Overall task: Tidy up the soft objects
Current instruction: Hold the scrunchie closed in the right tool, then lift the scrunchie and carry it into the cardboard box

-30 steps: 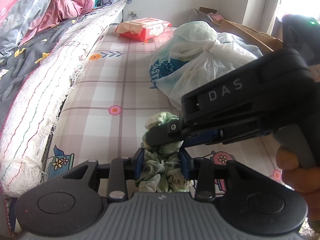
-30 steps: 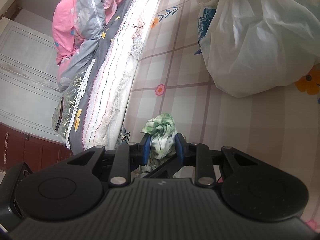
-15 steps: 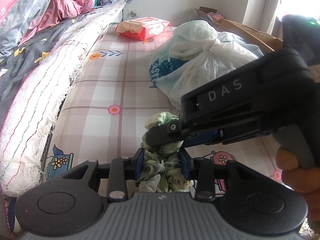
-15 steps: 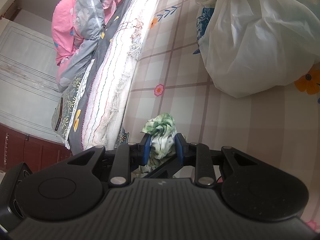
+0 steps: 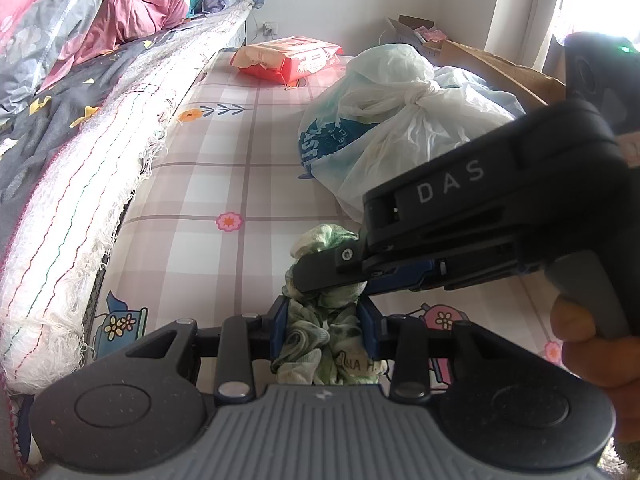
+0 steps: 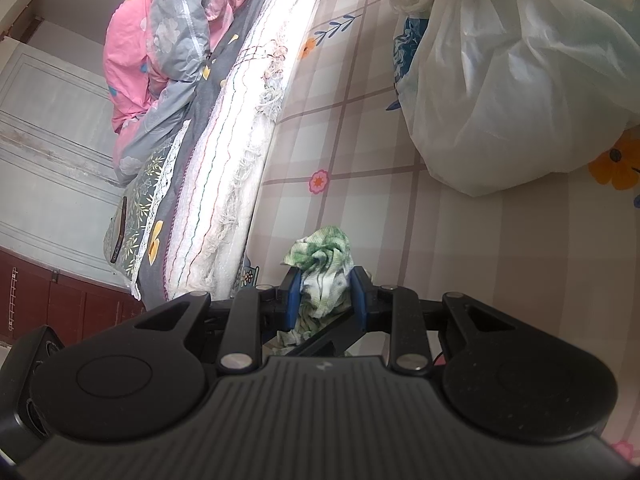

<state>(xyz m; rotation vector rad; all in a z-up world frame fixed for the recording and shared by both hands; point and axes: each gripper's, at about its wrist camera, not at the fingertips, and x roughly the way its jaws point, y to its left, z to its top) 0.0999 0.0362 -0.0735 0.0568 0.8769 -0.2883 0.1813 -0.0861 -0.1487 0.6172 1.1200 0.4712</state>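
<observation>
A crumpled green-and-white cloth (image 5: 326, 322) lies bunched on the checked floral sheet (image 5: 224, 184). My left gripper (image 5: 326, 320) is shut on its lower part, the blue pads pressing the fabric from both sides. My right gripper (image 6: 325, 294) is shut on the same cloth (image 6: 322, 254), whose top pokes out above its pads. In the left wrist view the right gripper (image 5: 320, 270) reaches in from the right, lying across the cloth just above my left pads, with a hand (image 5: 588, 344) on its handle.
A knotted white plastic bag (image 5: 400, 120) sits just behind the cloth to the right. A red-orange packet (image 5: 288, 56) lies farther back. Rolled white fringed bedding (image 5: 92, 184) and grey-pink quilts (image 5: 80, 20) run along the left. Cardboard boxes (image 5: 480, 56) stand at the back right.
</observation>
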